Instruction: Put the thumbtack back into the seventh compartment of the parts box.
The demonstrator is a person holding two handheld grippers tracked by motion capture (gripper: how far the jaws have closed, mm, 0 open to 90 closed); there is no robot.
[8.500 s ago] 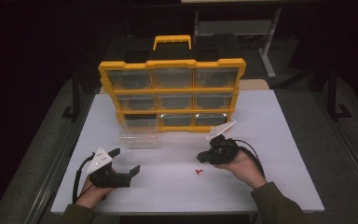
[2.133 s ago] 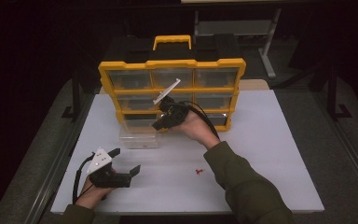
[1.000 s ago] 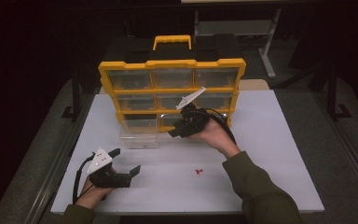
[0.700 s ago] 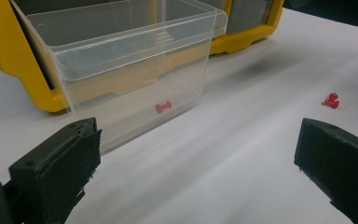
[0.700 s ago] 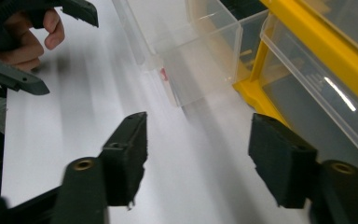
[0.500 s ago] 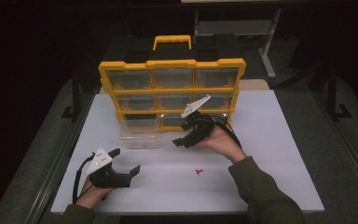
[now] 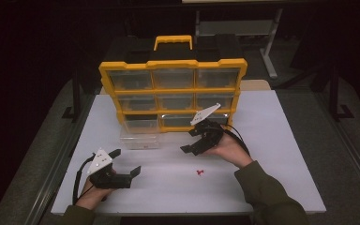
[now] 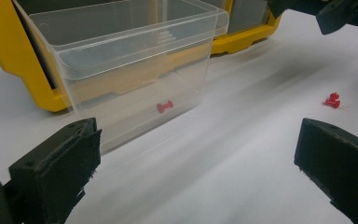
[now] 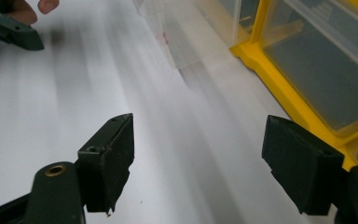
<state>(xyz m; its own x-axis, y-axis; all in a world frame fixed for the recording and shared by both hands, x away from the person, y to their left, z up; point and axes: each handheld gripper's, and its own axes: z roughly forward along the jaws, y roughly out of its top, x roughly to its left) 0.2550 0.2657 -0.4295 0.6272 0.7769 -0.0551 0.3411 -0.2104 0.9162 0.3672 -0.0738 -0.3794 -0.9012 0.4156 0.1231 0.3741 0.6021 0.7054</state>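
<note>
The right gripper [image 7: 193,143] has just spread its jaws wide, nothing between them; the left gripper [image 7: 124,165] gapes empty too. One red pin [image 8: 164,107] lies on its side inside the clear drawer [image 7: 139,134] before the yellow organizer [image 7: 173,89]; another pin [image 7: 199,172] lies on the white table [image 7: 272,140] between the hands

The white table [image 7: 272,140] carries a yellow organiser case [image 7: 172,91] standing upright at its far side, a clear plastic drawer [image 7: 139,133] pulled out just in front of the case, and red pushpins [image 7: 199,172] lying loose nearer the front edge.
</note>
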